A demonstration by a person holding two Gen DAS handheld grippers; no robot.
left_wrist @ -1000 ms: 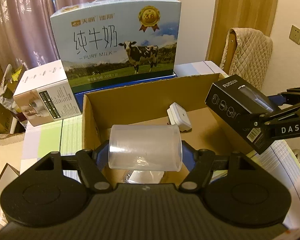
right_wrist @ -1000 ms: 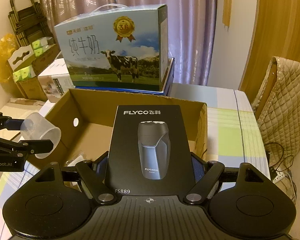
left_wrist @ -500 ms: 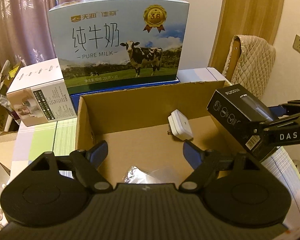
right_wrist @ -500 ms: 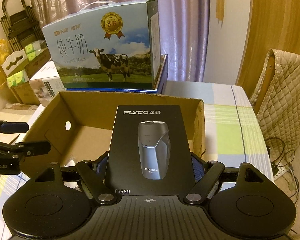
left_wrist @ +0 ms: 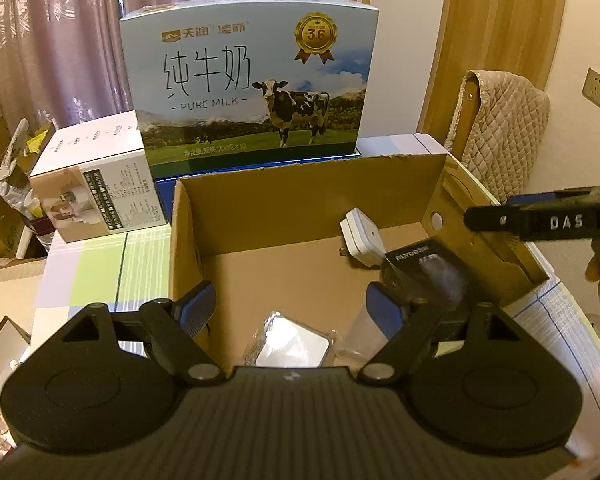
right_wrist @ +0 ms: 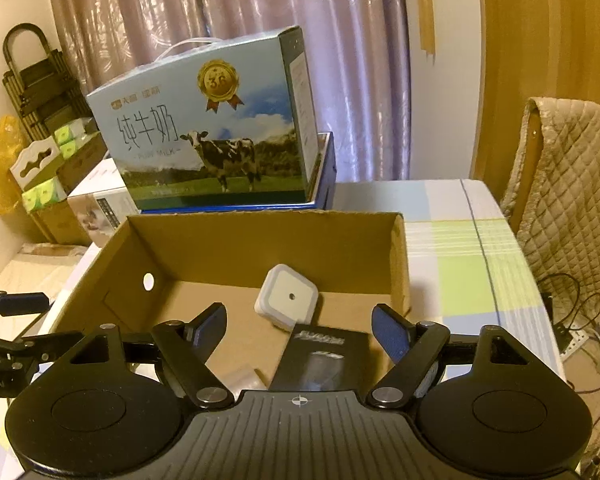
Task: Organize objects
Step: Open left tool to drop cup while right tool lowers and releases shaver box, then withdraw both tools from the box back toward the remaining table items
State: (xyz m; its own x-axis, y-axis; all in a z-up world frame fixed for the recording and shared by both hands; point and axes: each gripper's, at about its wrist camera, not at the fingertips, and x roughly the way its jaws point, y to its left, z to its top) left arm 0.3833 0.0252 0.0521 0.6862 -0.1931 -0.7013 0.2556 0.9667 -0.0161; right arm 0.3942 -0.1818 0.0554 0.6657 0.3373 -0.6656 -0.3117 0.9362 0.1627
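An open cardboard box [left_wrist: 300,184] [right_wrist: 260,236] stands on the table. Inside lie a white plug adapter [left_wrist: 360,236] [right_wrist: 288,300], a black FLYCO shaver box [left_wrist: 424,276] [right_wrist: 320,360], a clear plastic cup [left_wrist: 358,332] and a silver foil packet [left_wrist: 292,344] [right_wrist: 242,380]. My left gripper [left_wrist: 292,308] is open and empty above the box's near side. My right gripper [right_wrist: 300,328] is open and empty just above the shaver box. It also shows at the right in the left wrist view [left_wrist: 540,220].
A blue milk carton case [left_wrist: 248,84] [right_wrist: 208,136] stands behind the box, a white appliance box [left_wrist: 96,184] at its left. A quilted chair [left_wrist: 500,128] [right_wrist: 572,200] is at the right. Cables [right_wrist: 580,320] lie on the floor right of the checked tablecloth [right_wrist: 460,256].
My left gripper opened and dropped the clear cup into the box. My right gripper then opened and let the shaver box fall inside; both now hover empty.
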